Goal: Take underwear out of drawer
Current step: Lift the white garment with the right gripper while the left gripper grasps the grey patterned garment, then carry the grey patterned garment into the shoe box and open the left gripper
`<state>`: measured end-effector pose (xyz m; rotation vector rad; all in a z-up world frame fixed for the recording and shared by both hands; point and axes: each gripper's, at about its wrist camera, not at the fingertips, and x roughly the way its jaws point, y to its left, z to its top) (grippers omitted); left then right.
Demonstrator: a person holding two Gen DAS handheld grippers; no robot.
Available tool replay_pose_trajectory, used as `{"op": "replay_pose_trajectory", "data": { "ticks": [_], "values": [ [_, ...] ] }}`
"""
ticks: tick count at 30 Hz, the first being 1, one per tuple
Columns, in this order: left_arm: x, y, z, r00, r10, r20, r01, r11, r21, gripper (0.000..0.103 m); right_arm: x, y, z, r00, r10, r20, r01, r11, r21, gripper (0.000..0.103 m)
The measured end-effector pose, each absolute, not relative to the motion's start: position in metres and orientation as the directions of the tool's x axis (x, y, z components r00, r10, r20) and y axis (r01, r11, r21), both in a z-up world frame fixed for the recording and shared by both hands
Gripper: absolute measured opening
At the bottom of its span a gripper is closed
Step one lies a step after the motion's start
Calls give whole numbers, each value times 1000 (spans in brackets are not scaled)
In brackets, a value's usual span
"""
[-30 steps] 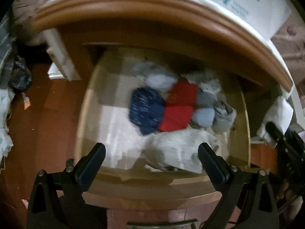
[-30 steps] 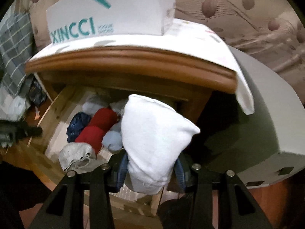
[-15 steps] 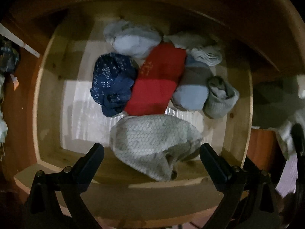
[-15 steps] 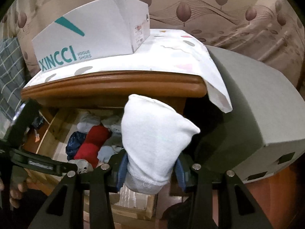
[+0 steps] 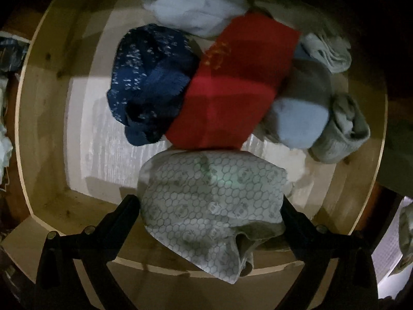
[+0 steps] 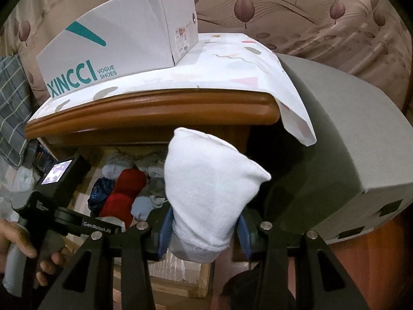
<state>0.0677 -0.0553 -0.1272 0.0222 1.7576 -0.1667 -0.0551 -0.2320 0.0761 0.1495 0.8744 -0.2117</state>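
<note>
The open wooden drawer (image 5: 44,118) holds several folded garments. A grey honeycomb-patterned underwear (image 5: 211,201) lies at the front. My left gripper (image 5: 210,206) is open with a finger on each side of it. Behind it lie a red piece (image 5: 232,90), a navy speckled piece (image 5: 149,77), light blue pieces (image 5: 299,121) and grey rolled pieces (image 5: 340,129). My right gripper (image 6: 204,224) is shut on a white garment (image 6: 209,188) and holds it above the drawer's right front corner. The left gripper's body (image 6: 59,206) shows in the right wrist view.
A white XINCCI shoe box (image 6: 121,44) stands on the cloth-covered nightstand top (image 6: 219,77) above the drawer. A grey block (image 6: 348,142) sits to the right. A plaid cloth (image 6: 10,98) hangs at the left. A patterned headboard (image 6: 309,13) is behind.
My left gripper has moved down into the drawer, and its fingers now flank the grey patterned underwear. My right gripper has risen and drawn back, still holding the white garment.
</note>
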Motion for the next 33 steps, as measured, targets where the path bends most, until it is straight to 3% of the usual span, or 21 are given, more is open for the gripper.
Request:
{"op": "replay_pose_trajectory", "data": {
  "ticks": [3,5,9,11,18,33],
  "values": [
    [70,-49,-135,-217,-35,-976,140,988,-67,67,-55,-233,76,623,-120,-773,244,969,46,43],
    [71,-47,-136,-221,-47,-974,144,986,-80,62,-55,-233,76,624,-115,-773,242,969,51,43],
    [72,-43,-135,-217,-44,-975,181,980,-85,42,-54,-232,75,622,-112,-775,237,970,51,43],
    [72,-39,-132,-211,-55,-976,190,977,-96,37,-53,-232,75,623,-110,-775,235,971,51,43],
    [62,-35,-116,-163,-69,-984,229,968,-105,31,-53,-232,75,624,-106,-774,230,972,52,43],
    [29,-35,-55,47,-120,-992,312,945,-99,30,-51,-224,74,623,-105,-775,208,977,35,43]
  ]
}}
